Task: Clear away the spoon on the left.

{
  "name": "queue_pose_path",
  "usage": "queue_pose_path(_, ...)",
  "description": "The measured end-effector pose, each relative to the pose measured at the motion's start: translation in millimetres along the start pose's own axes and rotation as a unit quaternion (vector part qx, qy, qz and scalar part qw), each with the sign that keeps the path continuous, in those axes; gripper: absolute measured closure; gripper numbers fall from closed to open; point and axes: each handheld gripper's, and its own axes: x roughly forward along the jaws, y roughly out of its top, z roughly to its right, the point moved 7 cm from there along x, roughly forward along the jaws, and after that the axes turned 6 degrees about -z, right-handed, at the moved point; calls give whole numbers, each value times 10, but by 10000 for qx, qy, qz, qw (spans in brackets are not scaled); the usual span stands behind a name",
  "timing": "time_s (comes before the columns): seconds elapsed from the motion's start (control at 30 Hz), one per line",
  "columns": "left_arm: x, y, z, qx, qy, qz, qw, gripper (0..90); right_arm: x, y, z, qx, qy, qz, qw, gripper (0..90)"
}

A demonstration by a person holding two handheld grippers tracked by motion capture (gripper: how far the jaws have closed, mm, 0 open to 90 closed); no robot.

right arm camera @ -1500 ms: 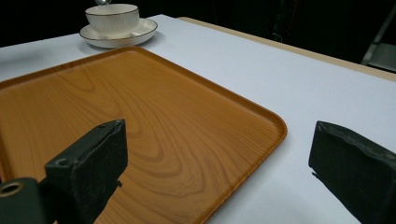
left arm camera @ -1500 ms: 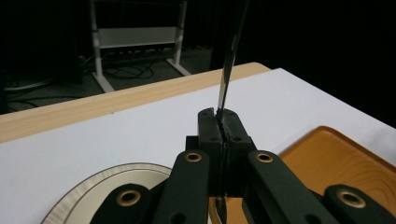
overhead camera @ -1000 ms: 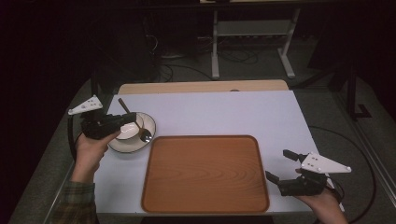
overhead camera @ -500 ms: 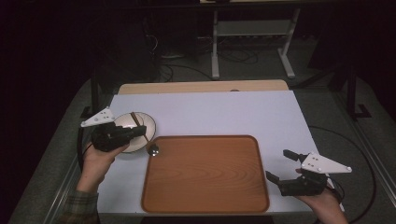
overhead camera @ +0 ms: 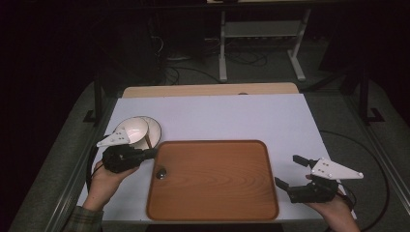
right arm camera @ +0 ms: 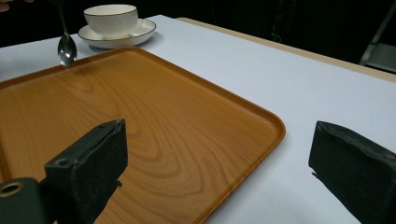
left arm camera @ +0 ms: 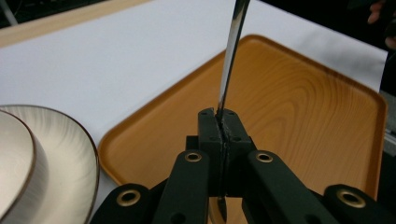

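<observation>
Wooden tray [overhead camera: 212,181] lies in the middle of the white table [overhead camera: 232,116] in the high view, with the left gripper [overhead camera: 147,153] at its near-left corner, jaws clamped on the handle of a metal spoon [overhead camera: 160,173] whose bowl hangs over the tray's left edge; whether the bowl touches the wood I cannot tell. Just behind that gripper stand a white cup [overhead camera: 131,129] and its saucer [overhead camera: 153,129] on the table, beside the tray's far-left corner. At the tray's near-right corner the right gripper [overhead camera: 291,172] hovers with its jaws spread wide and nothing between them. From the left gripper view, the two black jaws press together on the spoon [left arm camera: 231,60], whose thin handle runs up and away from them above the tray [left arm camera: 299,107]; the cup [left arm camera: 16,163] and the saucer [left arm camera: 70,154] sit at the lower left, the saucer's rim near the tray's corner. From the right gripper view, the jaws stand far apart and empty, low over the tray [right arm camera: 154,121] and the table's edge; across the tray the spoon [right arm camera: 67,49] hangs bowl down right at the far rim, and the cup [right arm camera: 111,19] rests in its saucer [right arm camera: 116,36] on the table just behind it
</observation>
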Motion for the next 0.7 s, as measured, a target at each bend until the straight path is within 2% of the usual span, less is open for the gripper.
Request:
queue_pose_path(0.3, 161, -62, 63, 119, -30, -315, 9994, 890, 1, 4, -1, -9, -2, 7, 10000, 39)
queue_pose_path(0.7, 291, -6, 156, 251, -62, -307, 9992, 889, -2, 5, -7, -26, -4, 3, 10000, 39)
